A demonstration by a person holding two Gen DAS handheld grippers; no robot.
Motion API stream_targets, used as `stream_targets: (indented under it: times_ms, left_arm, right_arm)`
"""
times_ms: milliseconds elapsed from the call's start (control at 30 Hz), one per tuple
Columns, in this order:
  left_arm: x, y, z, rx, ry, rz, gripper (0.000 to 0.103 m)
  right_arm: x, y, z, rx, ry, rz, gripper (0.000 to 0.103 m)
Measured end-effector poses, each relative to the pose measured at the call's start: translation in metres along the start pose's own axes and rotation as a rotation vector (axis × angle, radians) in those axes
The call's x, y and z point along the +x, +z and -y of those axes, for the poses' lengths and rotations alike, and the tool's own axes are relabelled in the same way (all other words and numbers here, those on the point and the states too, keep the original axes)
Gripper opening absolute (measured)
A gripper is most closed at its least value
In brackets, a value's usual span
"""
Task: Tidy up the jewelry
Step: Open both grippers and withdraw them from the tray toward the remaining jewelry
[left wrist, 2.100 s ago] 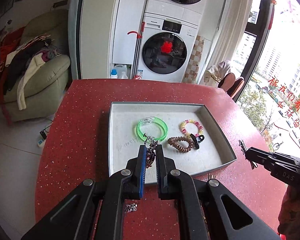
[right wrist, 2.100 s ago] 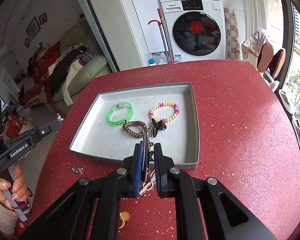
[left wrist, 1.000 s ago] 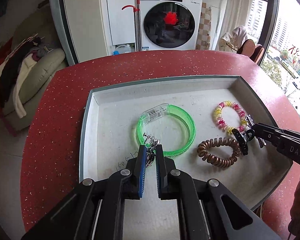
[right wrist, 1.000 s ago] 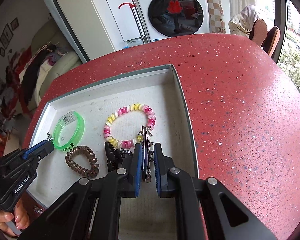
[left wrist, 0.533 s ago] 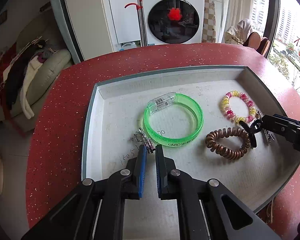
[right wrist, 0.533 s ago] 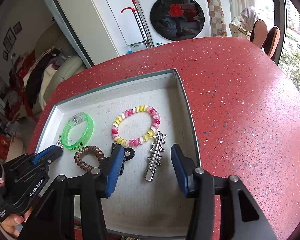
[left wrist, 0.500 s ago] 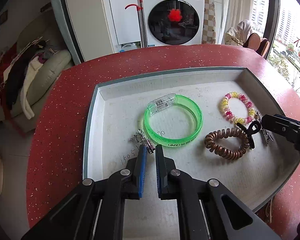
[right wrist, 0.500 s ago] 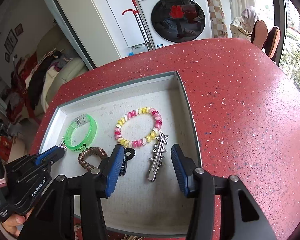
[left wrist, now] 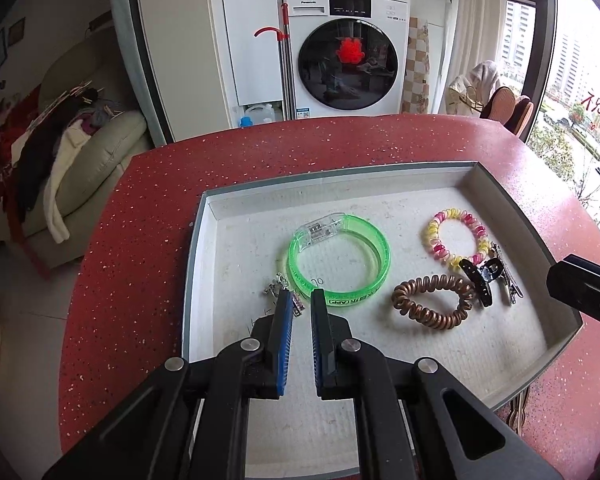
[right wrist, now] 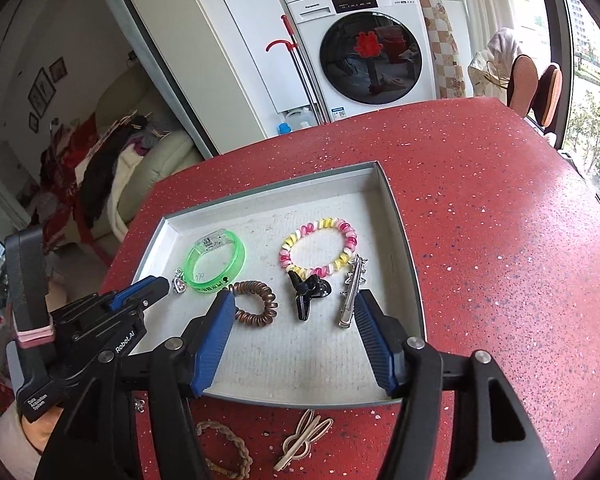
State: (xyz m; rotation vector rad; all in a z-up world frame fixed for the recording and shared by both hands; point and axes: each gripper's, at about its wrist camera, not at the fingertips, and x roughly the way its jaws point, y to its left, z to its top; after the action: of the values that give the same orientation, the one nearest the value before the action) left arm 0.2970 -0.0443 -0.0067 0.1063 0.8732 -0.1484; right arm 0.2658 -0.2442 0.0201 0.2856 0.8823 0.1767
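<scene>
Right claw (right wrist: 294,312) gapes — silver hair clip (right wrist: 351,295) lies just inside it.

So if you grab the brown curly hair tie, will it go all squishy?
Probably yes. The brown curly hair tie is an open coil, so it would likely squash and stretch between the tool's pads rather than stay stiff. It looks thin and hollow, so likely very light. Lying flat in the tray, it should slide more than roll.

bangle (left wrist: 339,263) in tray (left wrist: 204,240), scrunchie (left wrist: 434,300) right
</scene>
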Motion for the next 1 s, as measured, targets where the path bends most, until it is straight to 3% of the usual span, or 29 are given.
stream_targets:
  times_ms: [633, 667, 700, 733, 800, 1000]
  left_arm:
    - [-0.038, -0.006, -0.015, -0.037, -0.044, 0.042, 0.028]
    - [-0.040, -0.007, -0.016, -0.037, -0.046, 0.044, 0.031]
    - [-0.042, -0.007, -0.016, -0.037, -0.048, 0.045, 0.045]
    - [-0.045, -0.008, -0.017, -0.040, -0.044, 0.045, 0.103]
    - [-0.055, -0.012, -0.019, -0.059, -0.023, 0.103, 0.103]
    - [-0.066, -0.024, -0.017, -0.039, -0.027, 0.122, 0.103]
  right_arm:
    - [-0.029, -0.023, -0.013, 0.014, 0.015, 0.011, 0.072]
    - [-0.031, -0.024, -0.013, 0.013, 0.015, 0.014, 0.072]
    - [-0.033, -0.024, -0.014, 0.012, 0.015, 0.015, 0.073]
    - [-0.035, -0.025, -0.016, 0.011, 0.013, 0.018, 0.074]
    - [-0.039, -0.027, -0.018, 0.010, 0.012, 0.025, 0.078]
    - [-0.057, -0.035, -0.026, 0.007, 0.024, 0.061, 0.084]
